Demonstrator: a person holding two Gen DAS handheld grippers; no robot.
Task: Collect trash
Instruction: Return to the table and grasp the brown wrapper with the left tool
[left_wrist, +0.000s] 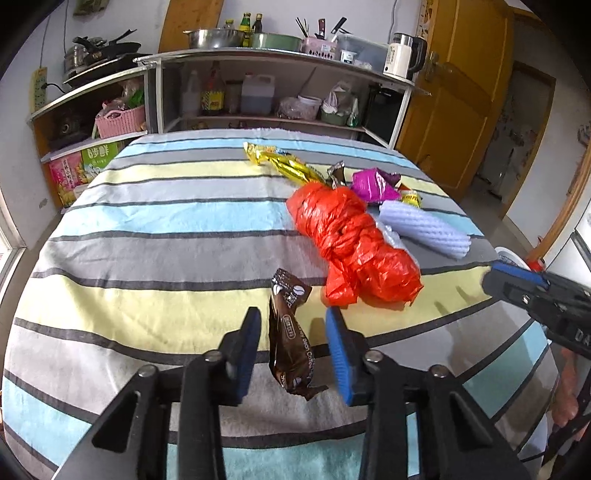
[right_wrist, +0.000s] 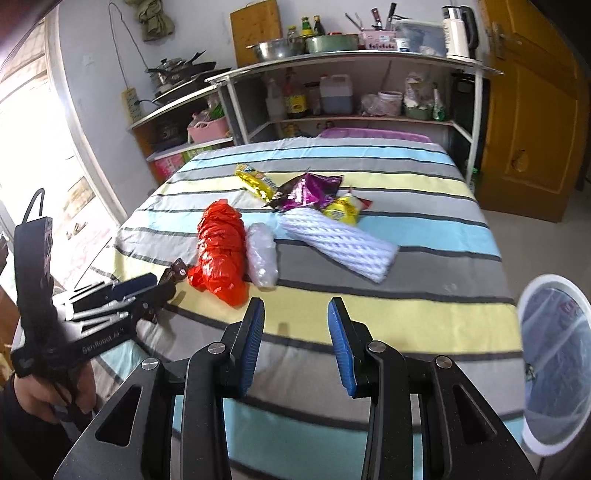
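Trash like the brown coffee sachet (left_wrist: 291, 332) sits between the left gripper (left_wrist: 293, 347)'s part-open pads, untouched; closing squarely across its middle should hold it.

Bench (right_wrist: 369, 314) was covered with a cloth striped blue, grey and pale yellow. Behind it stood an open metal shelf unit (right_wrist: 369, 118) against a white wall (right_wrist: 92, 74), holding bottles, jugs, bowls, pans and a kettle (right_wrist: 456, 31). Wooden door (right_wrist: 528, 110) at right. Strong daylight came through the window (right_wrist: 26, 129) at left. Pale floor (right_wrist: 535, 236) beside the door.
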